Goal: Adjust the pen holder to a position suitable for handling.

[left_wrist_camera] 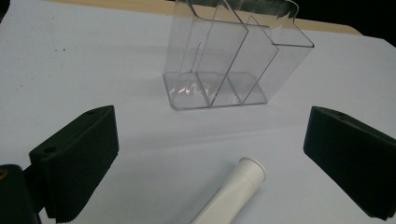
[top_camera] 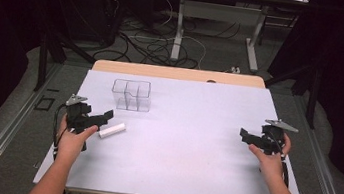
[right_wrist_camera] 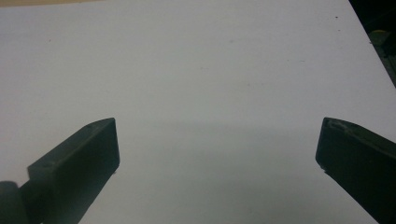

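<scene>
Object: white tube point(left_wrist_camera: 236, 193) with a flared rim, lying flat on the tabletop point(top_camera: 194, 145), just short of the clear organizer point(left_wrist_camera: 231, 56).
Left hand-held gripper point(left_wrist_camera: 210, 154): jaws wide apart, the tube's rim end between them, untouched.
Right hand-held gripper point(right_wrist_camera: 217, 154): jaws apart, nothing between, well off at the tabletop's right edge.
Handling: probably light, rigid, smooth plastic; likely to roll or slip.
Grip: across the barrel mid-length, below the rim.
Organizer: thin-walled, likely tips easily.
</scene>
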Motion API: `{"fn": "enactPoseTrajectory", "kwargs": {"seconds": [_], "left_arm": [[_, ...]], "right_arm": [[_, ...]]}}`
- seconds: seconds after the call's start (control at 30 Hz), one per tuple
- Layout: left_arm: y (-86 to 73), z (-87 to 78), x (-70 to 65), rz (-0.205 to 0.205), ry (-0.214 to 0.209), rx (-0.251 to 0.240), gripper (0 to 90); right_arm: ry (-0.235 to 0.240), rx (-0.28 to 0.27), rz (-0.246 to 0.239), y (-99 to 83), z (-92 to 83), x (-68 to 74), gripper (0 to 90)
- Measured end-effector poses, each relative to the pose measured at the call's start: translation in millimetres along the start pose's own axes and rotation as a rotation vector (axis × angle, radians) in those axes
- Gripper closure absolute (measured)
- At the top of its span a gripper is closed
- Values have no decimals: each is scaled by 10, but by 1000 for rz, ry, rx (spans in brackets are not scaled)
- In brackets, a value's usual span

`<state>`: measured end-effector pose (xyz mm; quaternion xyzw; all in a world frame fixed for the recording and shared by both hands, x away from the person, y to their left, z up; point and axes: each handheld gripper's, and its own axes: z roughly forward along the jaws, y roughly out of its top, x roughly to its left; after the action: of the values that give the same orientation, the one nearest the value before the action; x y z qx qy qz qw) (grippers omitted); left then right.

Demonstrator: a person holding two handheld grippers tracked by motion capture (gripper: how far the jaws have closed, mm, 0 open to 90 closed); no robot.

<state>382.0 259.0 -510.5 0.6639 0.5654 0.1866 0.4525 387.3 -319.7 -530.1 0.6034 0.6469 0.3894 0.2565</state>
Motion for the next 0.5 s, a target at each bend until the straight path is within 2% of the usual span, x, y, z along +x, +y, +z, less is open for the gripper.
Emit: {"fn": "enactPoseTrajectory", "kwargs": {"seconds": [0.07, 0.2, 0.4, 0.5], "left_arm": [[40, -15, -11, 8, 7, -3, 42], [155, -39, -54, 12, 40, -23, 67], [330, -20, -113, 24, 80, -41, 116], [417, 1, -127, 12, 88, -51, 163]], "right_arm": [[6, -1, -8, -8, -9, 32, 0], [3, -27, -63, -18, -38, 66, 0], [8, -39, -64, 5, -44, 79, 0], [7, -40, -65, -2, -48, 86, 1]]}}
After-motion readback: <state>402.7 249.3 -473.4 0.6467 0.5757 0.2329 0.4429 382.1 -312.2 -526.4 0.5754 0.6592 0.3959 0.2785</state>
